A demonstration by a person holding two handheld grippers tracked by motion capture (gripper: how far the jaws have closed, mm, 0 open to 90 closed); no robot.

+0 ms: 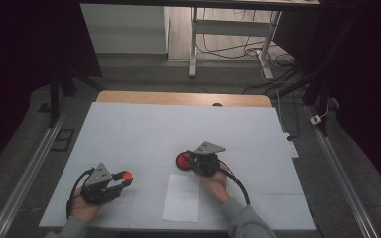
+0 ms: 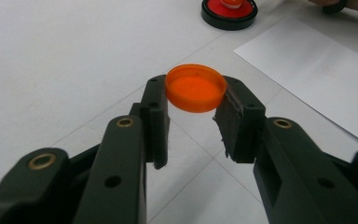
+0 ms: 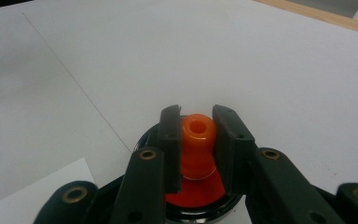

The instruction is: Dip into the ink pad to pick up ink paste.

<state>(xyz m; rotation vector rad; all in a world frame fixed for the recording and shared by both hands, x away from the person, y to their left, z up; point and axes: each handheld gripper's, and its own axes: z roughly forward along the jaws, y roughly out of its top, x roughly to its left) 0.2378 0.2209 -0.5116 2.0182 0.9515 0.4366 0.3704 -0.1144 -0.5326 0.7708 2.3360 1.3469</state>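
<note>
On a white tabletop [image 1: 144, 129], my left gripper [image 2: 193, 112] pinches an orange cap [image 2: 196, 87] by its rim between narrow fingers [image 2: 154, 116], held above the surface. My right gripper [image 3: 196, 154] clamps the orange nozzle [image 3: 197, 140] of a red, black-rimmed round container [image 1: 183, 160]. A white paper sheet [image 1: 182, 197] lies between my hands.

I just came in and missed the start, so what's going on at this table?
A person works with a gripper in each hand. The left gripper is shut on an orange cap, held above the white table. The right gripper is clamped on the orange knob of a round red and black pad resting on the table. A sheet of white paper lies between the two hands.
</note>
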